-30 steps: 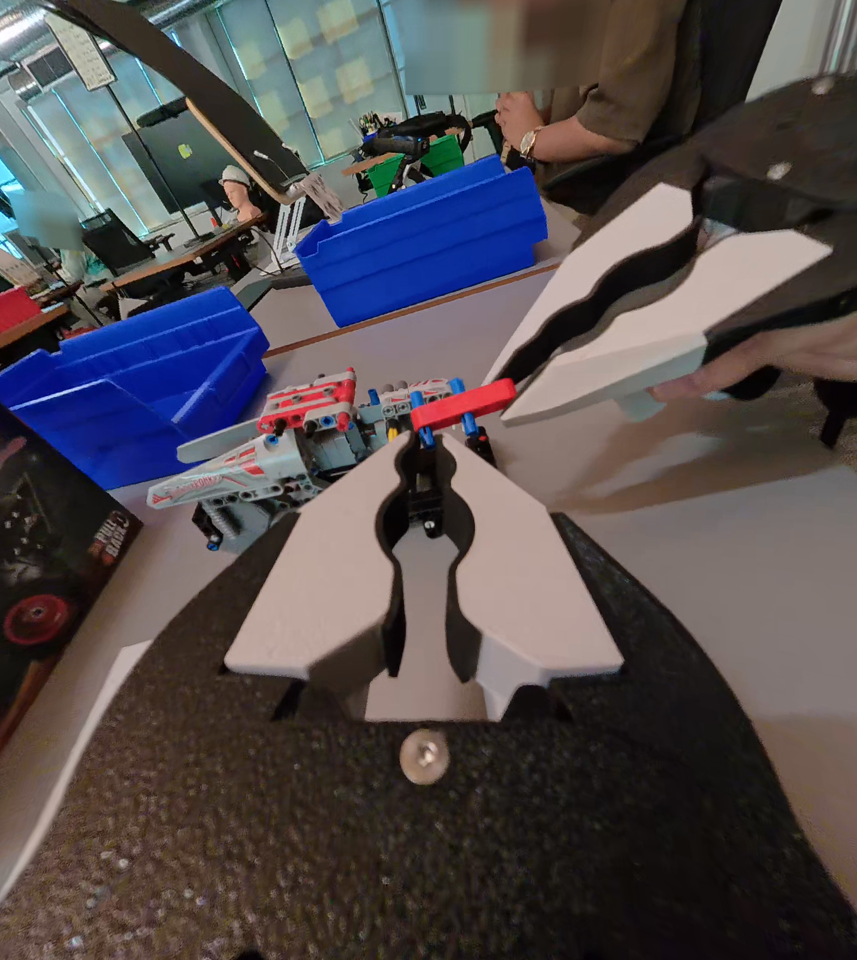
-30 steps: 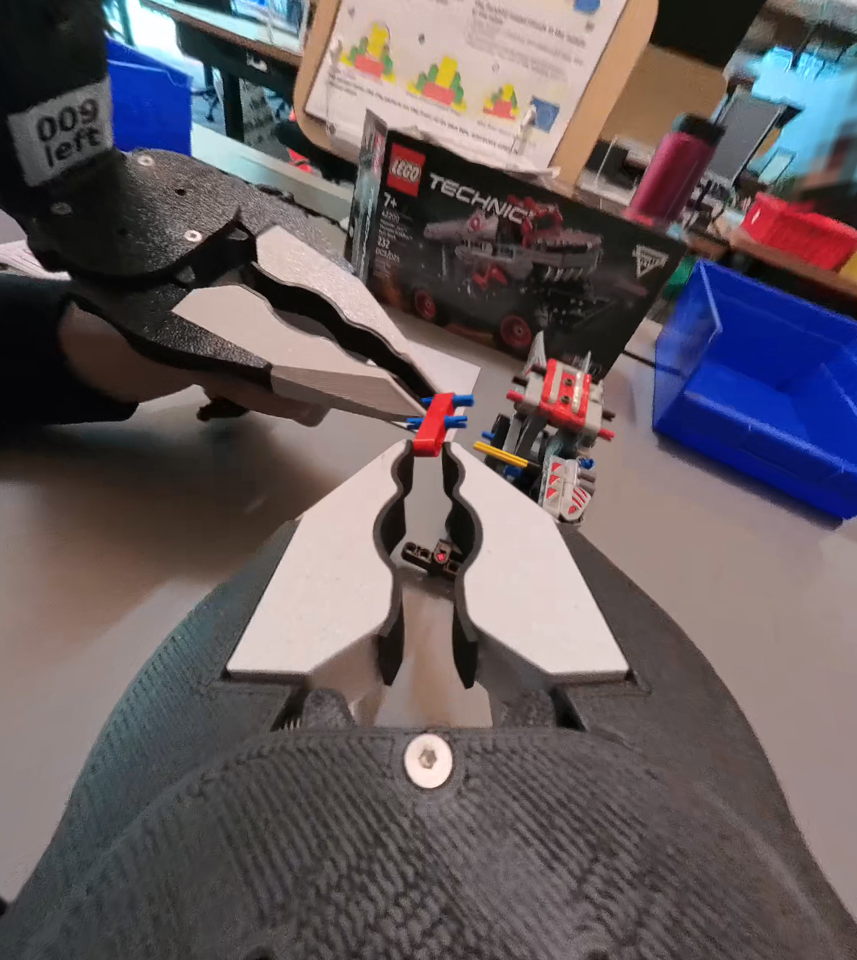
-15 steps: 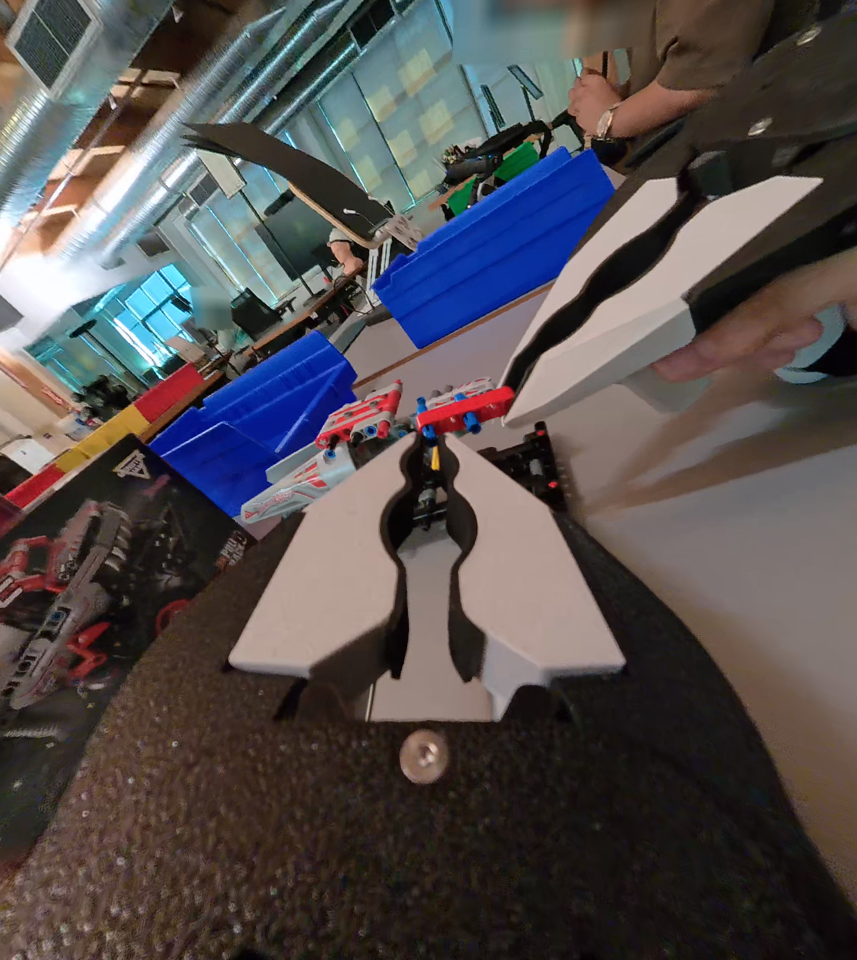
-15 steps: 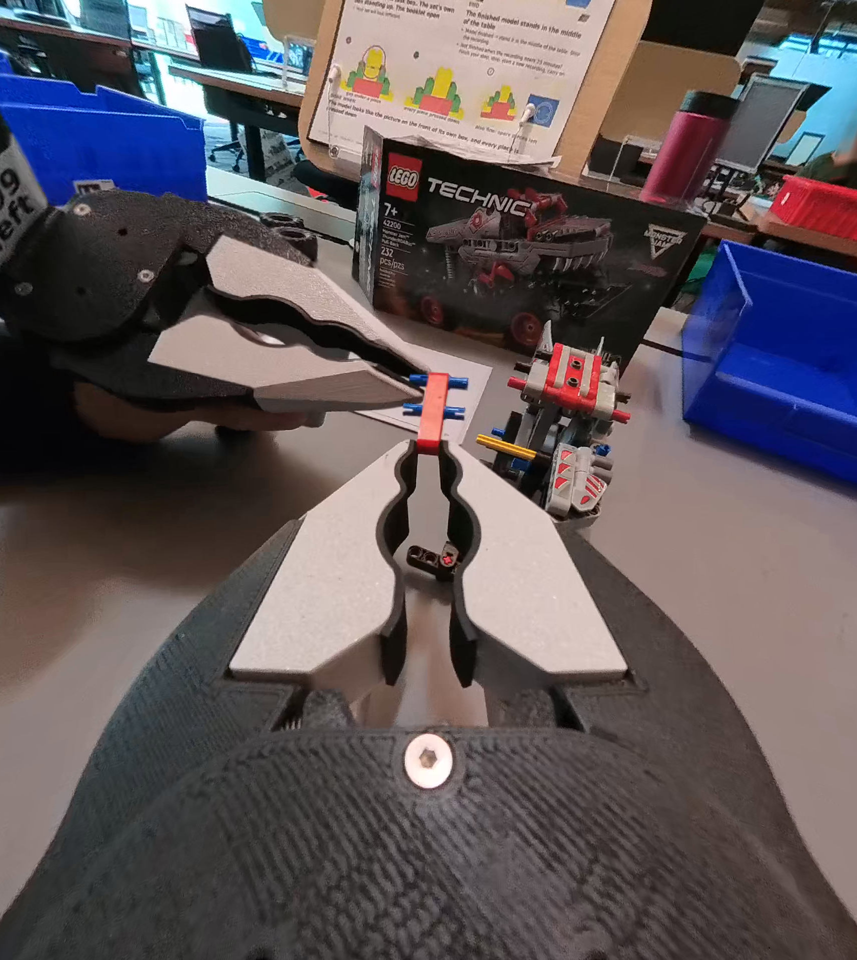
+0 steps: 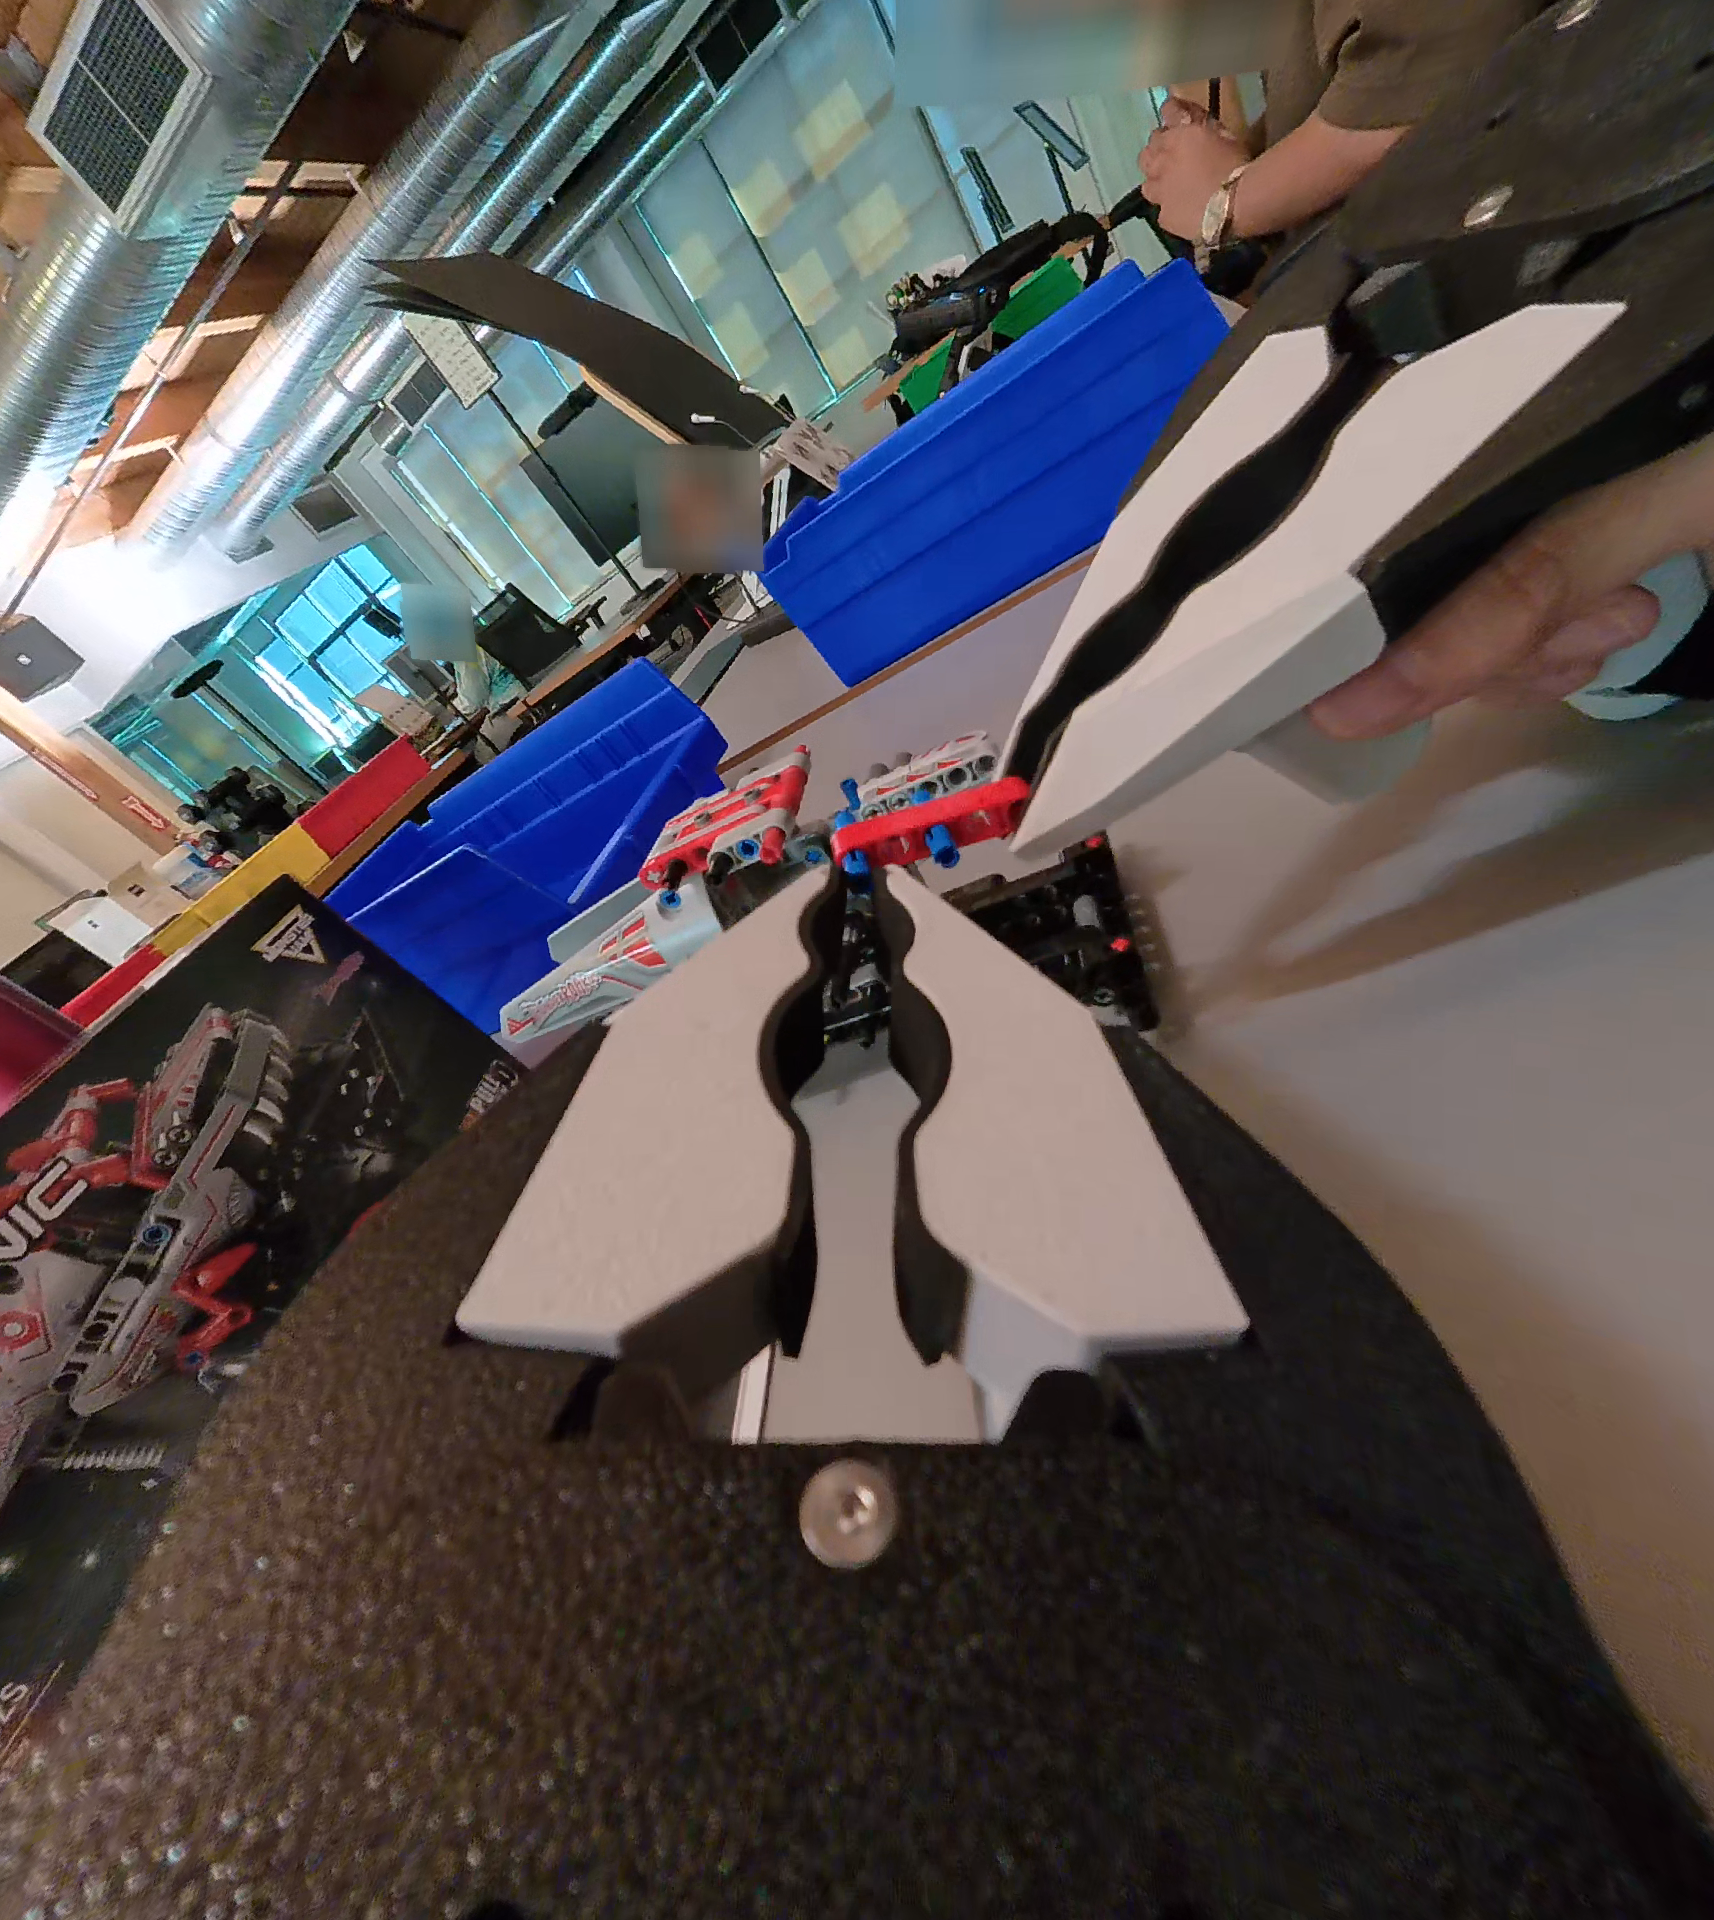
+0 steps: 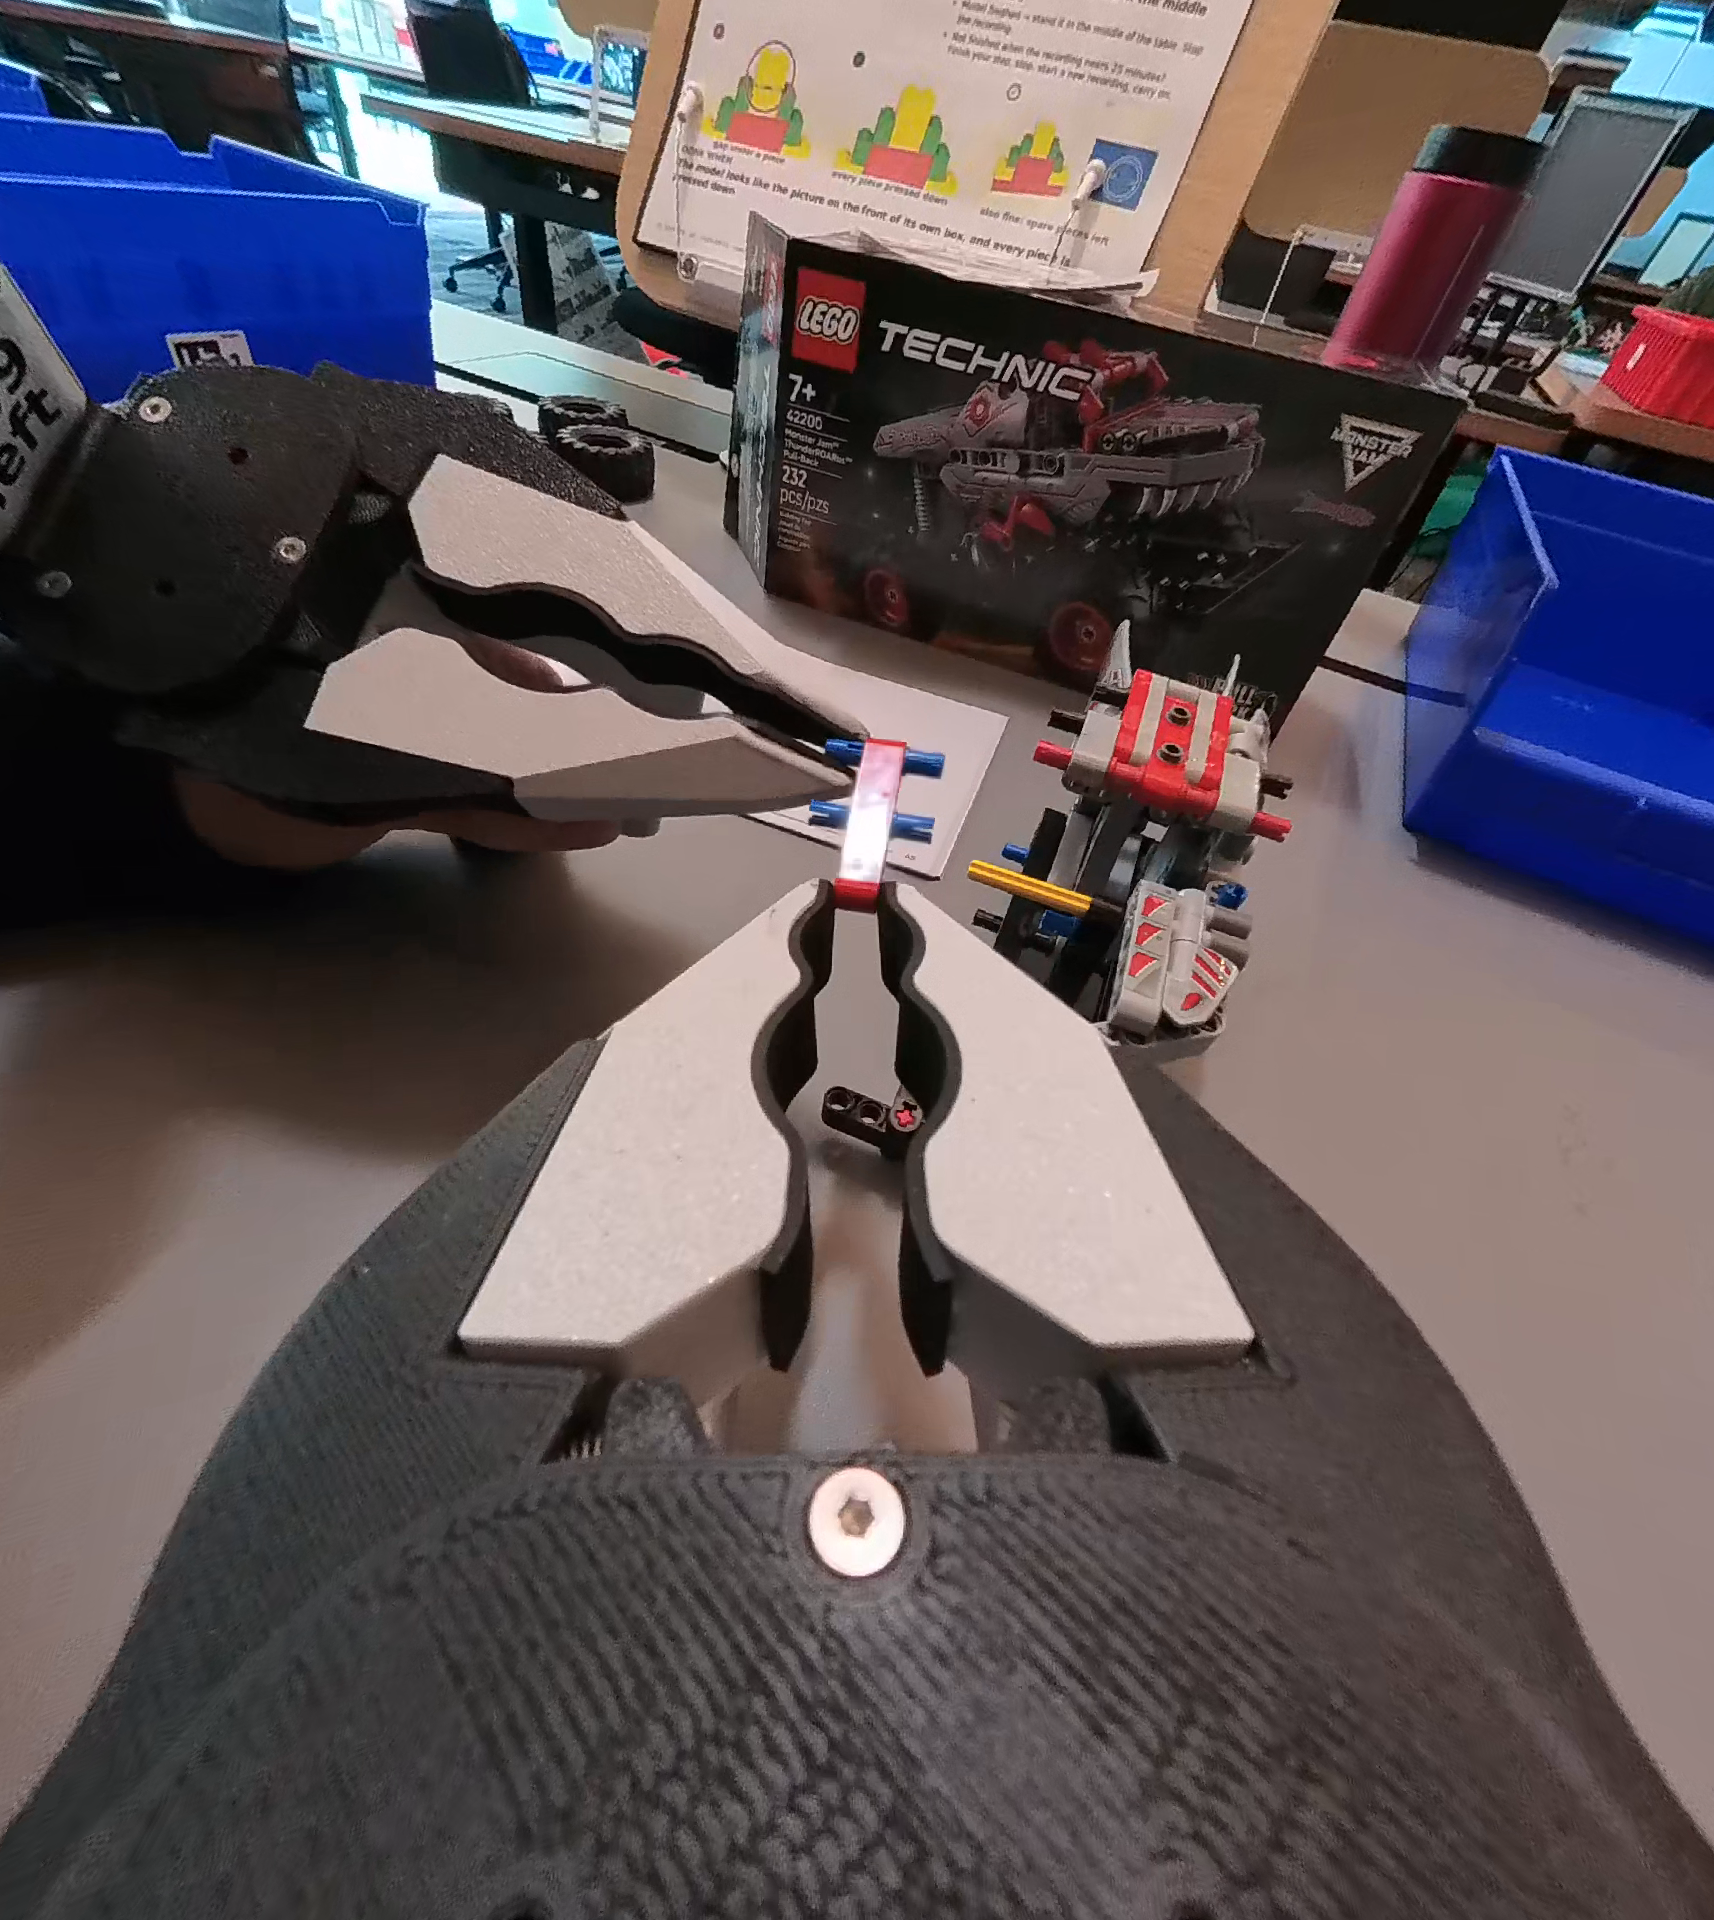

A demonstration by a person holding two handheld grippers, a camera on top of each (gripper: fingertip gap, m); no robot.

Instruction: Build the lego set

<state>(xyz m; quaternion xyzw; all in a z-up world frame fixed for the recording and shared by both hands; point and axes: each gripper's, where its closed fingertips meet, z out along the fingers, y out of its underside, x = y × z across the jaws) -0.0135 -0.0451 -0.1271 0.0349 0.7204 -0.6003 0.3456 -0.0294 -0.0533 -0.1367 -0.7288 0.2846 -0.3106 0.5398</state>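
Observation:
A red beam (image 6: 874, 821) with two blue pins is held in the air between both grippers. My right gripper (image 6: 858, 896) is shut on the beam's lower end; it also shows in the left wrist view (image 5: 1024, 805). My left gripper (image 5: 858, 878) is shut on the end of the upper blue pin (image 6: 840, 748); it comes in from the left in the right wrist view (image 6: 832, 764). The red beam (image 5: 926, 826) lies across the left fingertips. The partly built red and grey model (image 6: 1154, 831) stands on the table to the right, also seen in the left wrist view (image 5: 728, 862).
The set's box (image 6: 1040, 468) stands behind the model. Blue bins (image 6: 1642, 707) (image 6: 157, 239) flank the table. A small black piece (image 6: 874, 1112) lies under my right gripper. A black frame piece (image 5: 1061, 935) lies by the model. Two tyres (image 6: 604, 442) and a paper sheet (image 6: 946, 769) lie farther back.
Both grippers keep hold of the beam and pin. The beam has turned more upright in the right view, and the left gripper has rolled and tilted upward.

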